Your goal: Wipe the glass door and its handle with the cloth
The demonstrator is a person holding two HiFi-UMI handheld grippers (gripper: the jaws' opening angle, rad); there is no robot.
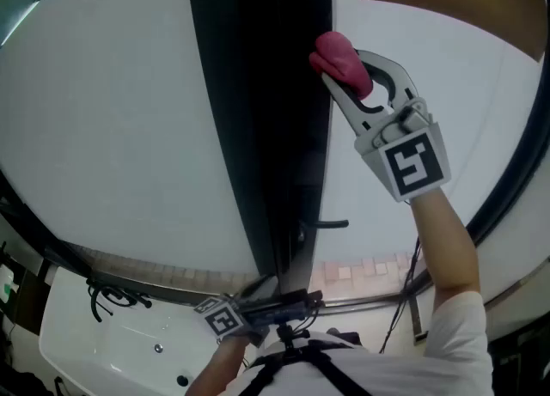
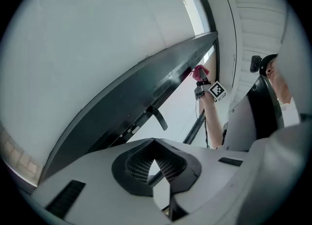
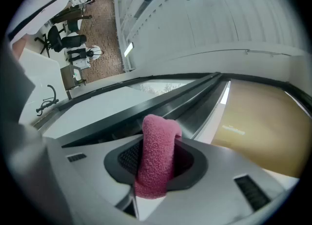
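The cloth (image 3: 157, 153) is a pink roll pinched upright in my right gripper (image 1: 345, 70). The jaws are clamped on its middle, with a stub poking out past the tips. It's up high against the right edge of the door's dark frame (image 1: 258, 128), though I can't tell for sure whether it's actually touching.

What worries me is how little cloth sticks out. If I lean in too hard or tilt the tool, I reckon the hard jaw tips hit the glass (image 1: 112, 111) instead of the cloth and leave a scrape or a smear. Dragging it over that frame edge could also tug the roll sideways out of the grip, since only a narrow pinch is holding it.

The handle (image 1: 331, 224) is well below the cloth, so getting there is a long sweep down. As a small lever sticking out, it looks like just the thing to snag the cloth.

My left gripper (image 2: 155, 159) hangs low with its jaws closed on nothing. It's well apart from the cloth, so it's no help if the cloth drops.
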